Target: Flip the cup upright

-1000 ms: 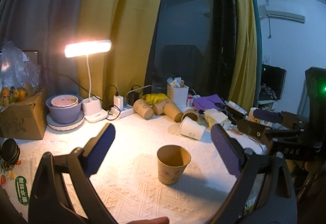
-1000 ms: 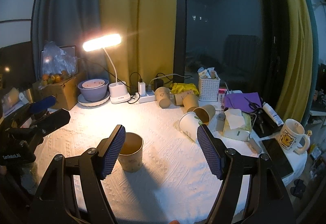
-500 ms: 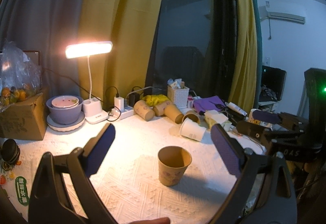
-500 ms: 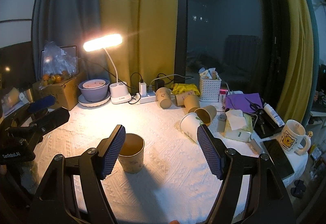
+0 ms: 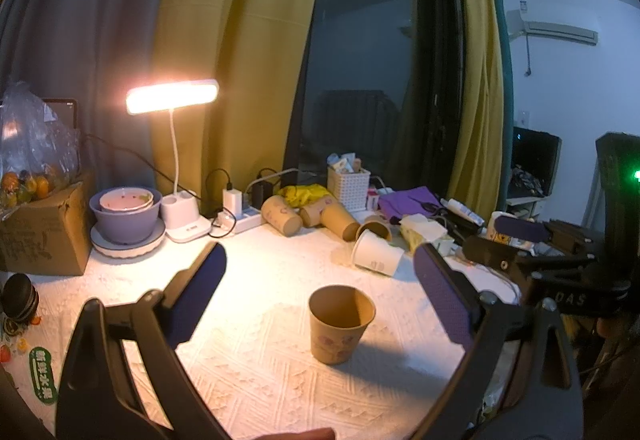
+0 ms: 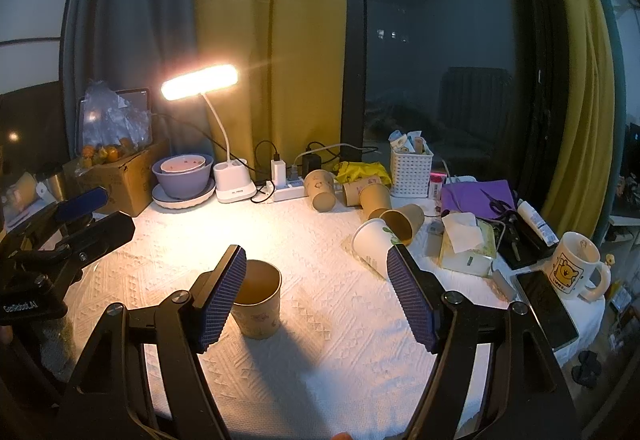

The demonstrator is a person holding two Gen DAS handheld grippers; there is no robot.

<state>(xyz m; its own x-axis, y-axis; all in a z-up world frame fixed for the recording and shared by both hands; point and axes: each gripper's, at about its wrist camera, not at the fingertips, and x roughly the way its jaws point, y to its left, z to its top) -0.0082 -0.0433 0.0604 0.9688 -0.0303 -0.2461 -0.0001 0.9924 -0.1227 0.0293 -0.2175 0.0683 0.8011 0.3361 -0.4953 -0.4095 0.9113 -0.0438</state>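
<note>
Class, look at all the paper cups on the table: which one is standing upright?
The brown paper cup nearest the open grippers, alone on the white tablecloth, stands with its mouth up. The other cups, including the white cup, lie on their sides farther back.

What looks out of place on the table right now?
The brown cup in front stands upright, nothing spilled. Behind it, a white cup lies on its side, and several brown cups lie tipped over near the power strip. Both hand-held grippers are open and empty.
</note>
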